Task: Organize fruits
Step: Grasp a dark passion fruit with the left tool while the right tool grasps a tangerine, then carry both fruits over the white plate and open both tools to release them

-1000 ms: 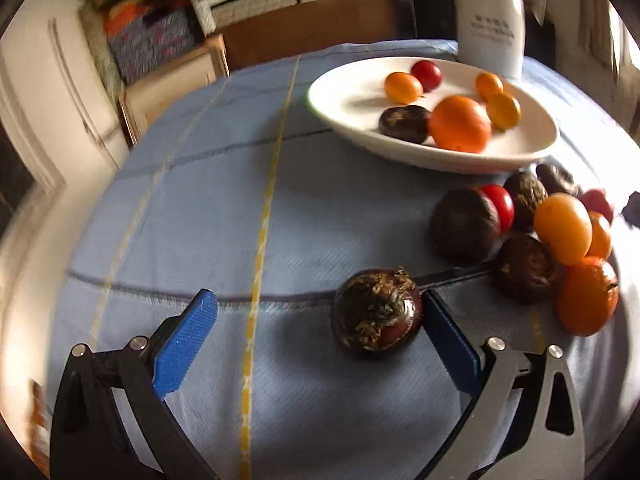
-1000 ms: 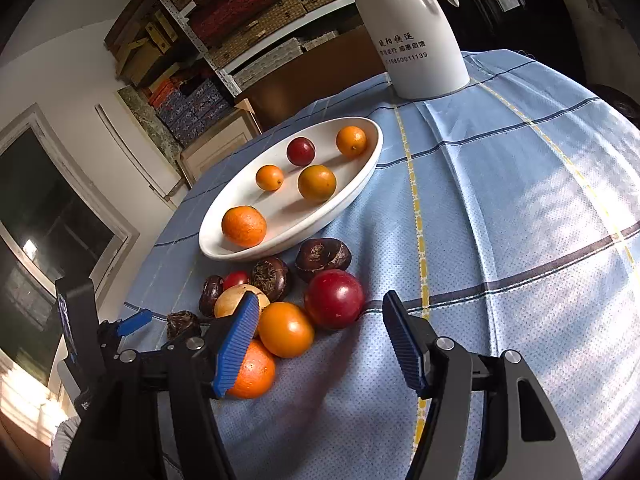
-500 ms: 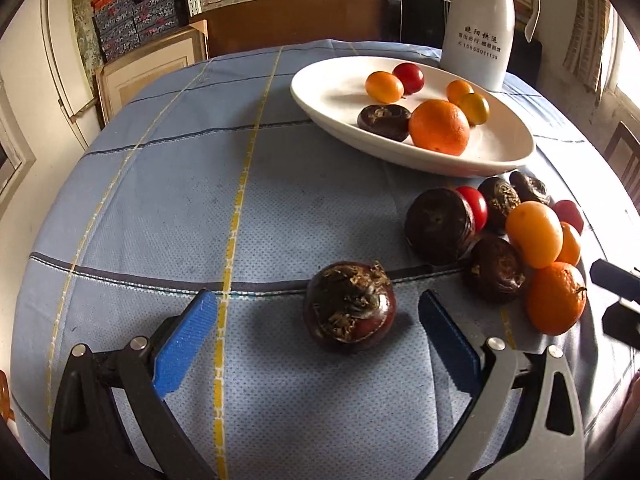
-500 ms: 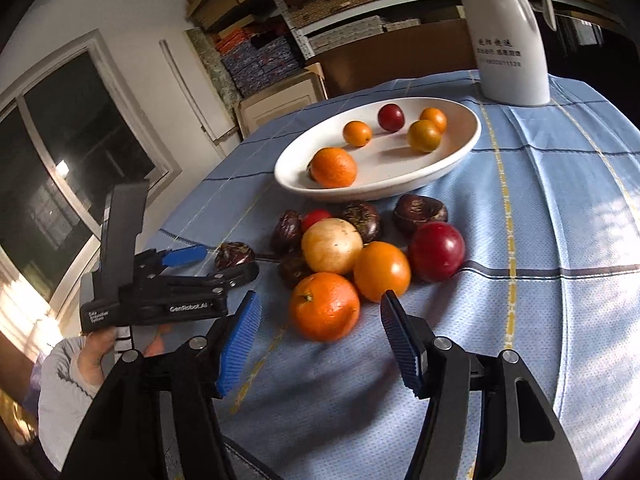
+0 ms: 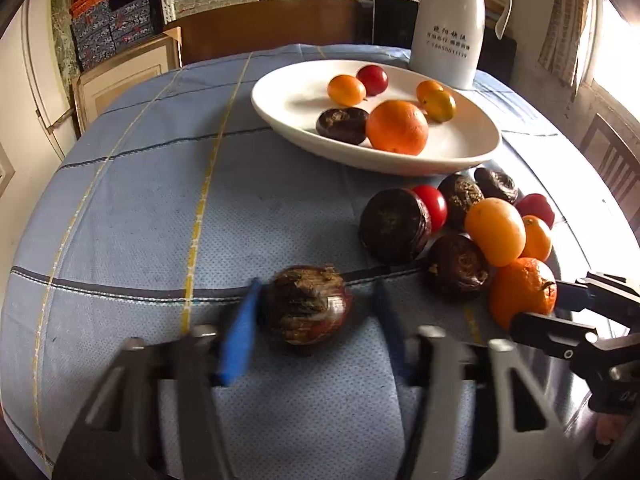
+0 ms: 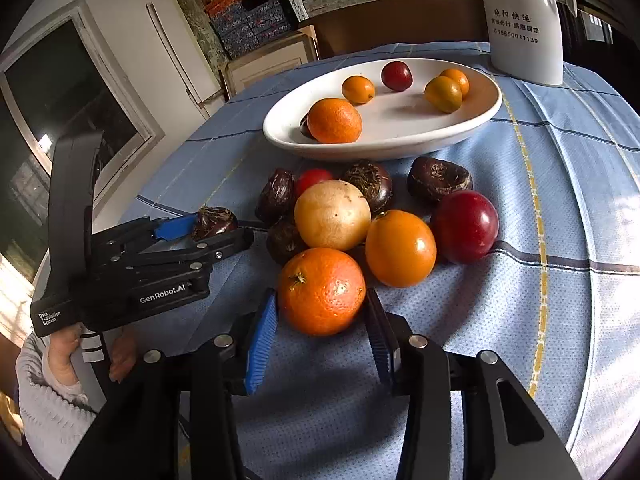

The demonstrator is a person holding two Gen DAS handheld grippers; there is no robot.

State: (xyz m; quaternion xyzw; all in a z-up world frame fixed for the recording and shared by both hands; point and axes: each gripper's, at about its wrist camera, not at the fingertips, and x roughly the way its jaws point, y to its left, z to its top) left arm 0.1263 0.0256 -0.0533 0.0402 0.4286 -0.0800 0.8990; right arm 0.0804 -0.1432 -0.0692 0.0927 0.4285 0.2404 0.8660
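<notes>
A dark brown water chestnut [image 5: 306,309] lies on the blue cloth between the pads of my left gripper [image 5: 314,320]. The left pad touches it, the right pad stands a little off, and the fingers are blurred. My right gripper [image 6: 322,328] has its pads against both sides of an orange [image 6: 322,290] at the near edge of a pile of several fruits [image 6: 332,214]. The same orange [image 5: 522,292] shows in the left wrist view. A white oval dish [image 5: 472,148] behind the pile holds an orange, small fruits and a chestnut.
A white jug [image 5: 448,28] stands behind the dish [image 6: 400,140]. The left gripper's body [image 6: 120,264] lies left of the pile in the right wrist view. Shelves and boxes stand beyond the table's far edge.
Both grippers have closed in. The left pads have narrowed around the lone water chestnut. The right gripper has moved forward and its pads now meet the front orange.
</notes>
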